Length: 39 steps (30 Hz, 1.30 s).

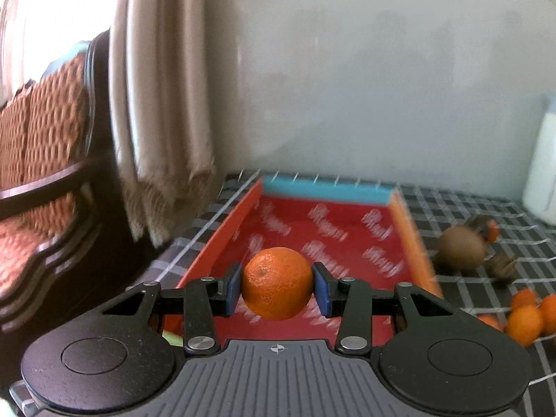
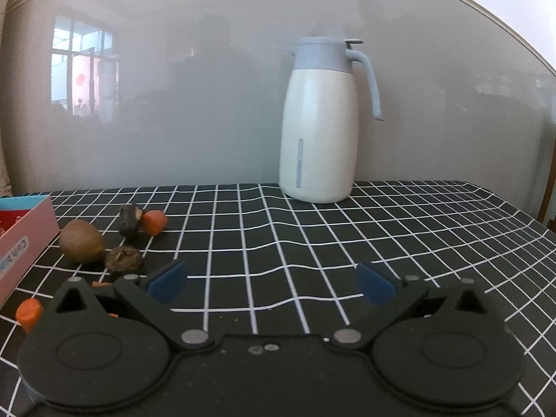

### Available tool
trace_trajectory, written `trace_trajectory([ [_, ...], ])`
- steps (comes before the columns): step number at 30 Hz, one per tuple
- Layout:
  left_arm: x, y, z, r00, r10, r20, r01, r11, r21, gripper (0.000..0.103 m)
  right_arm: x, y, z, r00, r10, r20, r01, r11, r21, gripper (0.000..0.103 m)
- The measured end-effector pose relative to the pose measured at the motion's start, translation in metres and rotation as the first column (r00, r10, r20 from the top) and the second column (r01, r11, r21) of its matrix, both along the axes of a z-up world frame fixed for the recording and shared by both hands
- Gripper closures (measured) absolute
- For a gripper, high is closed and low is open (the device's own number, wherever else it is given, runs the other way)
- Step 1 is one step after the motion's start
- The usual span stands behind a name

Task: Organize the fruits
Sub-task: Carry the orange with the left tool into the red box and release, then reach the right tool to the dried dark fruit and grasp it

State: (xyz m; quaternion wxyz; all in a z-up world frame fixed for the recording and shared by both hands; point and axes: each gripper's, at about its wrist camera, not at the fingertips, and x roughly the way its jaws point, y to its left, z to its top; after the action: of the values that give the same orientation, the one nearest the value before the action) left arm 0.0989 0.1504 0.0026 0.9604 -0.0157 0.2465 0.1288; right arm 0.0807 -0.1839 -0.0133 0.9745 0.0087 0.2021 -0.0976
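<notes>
Gripping: an orange [image 1: 277, 283] is pinched between the two blue pads [image 1: 233, 290] of the left gripper [image 1: 277, 288], one pad on each side of the fruit.
Orange place: held above the near part of the red box [image 1: 410, 229]; whether it touches the box floor cannot be told, the view is blurred.
Box: open top, red patterned floor, blue far wall, orange side walls; set on the checked cloth [image 1: 462, 205] at the table's left end.
Right gripper [image 2: 271, 283]: jaws spread wide, nothing between them, held low over the cloth [image 2: 312, 243].
Kiwi [image 2: 81, 240]: lies on the cloth just right of the box [image 2: 24, 232], to the far left of the right gripper.
Dark lumps: one [image 2: 123, 258] is touching the kiwi on its right; another [image 2: 129, 221] lies farther back, against a small orange fruit [image 2: 154, 221].
Other small orange fruits: a cluster [image 1: 524, 314] is seen on the cloth right of the box in the left view; one [image 2: 29, 314] sits near the right gripper's left side.
Jug [image 2: 321, 121]: white body, blue-grey lid and handle, upright at the far edge of the table by the wall.
Left edge: curtain [image 1: 163, 104] and a brown patterned chair [image 1: 45, 128] are seen beyond the table, blurred.
</notes>
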Motion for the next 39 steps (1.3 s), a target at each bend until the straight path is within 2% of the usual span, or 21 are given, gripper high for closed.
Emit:
trace_trajectory([
  [1,0.003,0.005,-0.006,1.0,0.007,-0.024,-0.007,1.0,-0.012,0.06,0.0,0.002,0.0,1.0,0.004,-0.001,-0.004,1.0,-0.001,0.0],
  [4,0.001,0.004,-0.008,1.0,0.011,-0.027,-0.011,1.0,0.027,0.06,-0.003,0.005,0.0,1.0,0.012,0.002,-0.012,1.0,-0.005,0.0],
  [6,-0.003,0.004,-0.005,1.0,0.006,-0.01,-0.005,1.0,0.019,0.045,-0.005,0.006,0.001,1.0,0.017,0.006,-0.017,1.0,-0.006,0.0],
  [7,-0.005,0.003,-0.005,1.0,0.009,-0.001,-0.009,0.999,0.031,0.025,-0.006,0.006,0.001,1.0,0.019,0.006,-0.019,1.0,-0.006,0.0],
  [8,-0.009,0.0,-0.003,1.0,0.016,0.02,-0.017,0.999,0.048,0.015,-0.007,0.005,0.002,1.0,0.022,0.008,-0.021,1.0,-0.006,0.0],
  [10,-0.016,-0.007,0.005,0.998,0.01,0.054,-0.014,0.997,0.071,0.013,-0.008,0.005,0.002,1.0,0.025,0.01,-0.025,1.0,-0.005,0.0],
  [16,-0.038,-0.025,0.022,0.992,-0.017,0.125,0.008,0.997,0.074,0.012,-0.014,-0.001,0.005,0.999,0.032,0.023,-0.032,0.999,-0.001,0.0],
  [25,-0.095,-0.068,0.028,0.97,-0.117,0.211,0.087,0.985,0.149,0.0,-0.024,-0.016,0.012,0.998,0.04,0.048,-0.041,0.999,0.023,0.0],
  [30,-0.11,-0.078,0.03,0.961,-0.153,0.228,0.111,0.976,0.19,0.0,-0.038,-0.018,0.015,0.993,0.086,0.081,-0.087,0.996,0.008,0.0],
  [35,-0.106,-0.074,0.026,0.968,-0.139,0.21,0.104,0.98,0.172,0.0,-0.045,-0.014,0.02,0.986,0.127,0.107,-0.129,0.992,0.006,0.0],
  [39,-0.1,-0.076,0.021,0.971,-0.14,0.193,0.108,0.98,0.166,0.0,-0.039,-0.002,0.021,0.983,0.162,0.084,-0.163,0.987,0.004,0.0],
])
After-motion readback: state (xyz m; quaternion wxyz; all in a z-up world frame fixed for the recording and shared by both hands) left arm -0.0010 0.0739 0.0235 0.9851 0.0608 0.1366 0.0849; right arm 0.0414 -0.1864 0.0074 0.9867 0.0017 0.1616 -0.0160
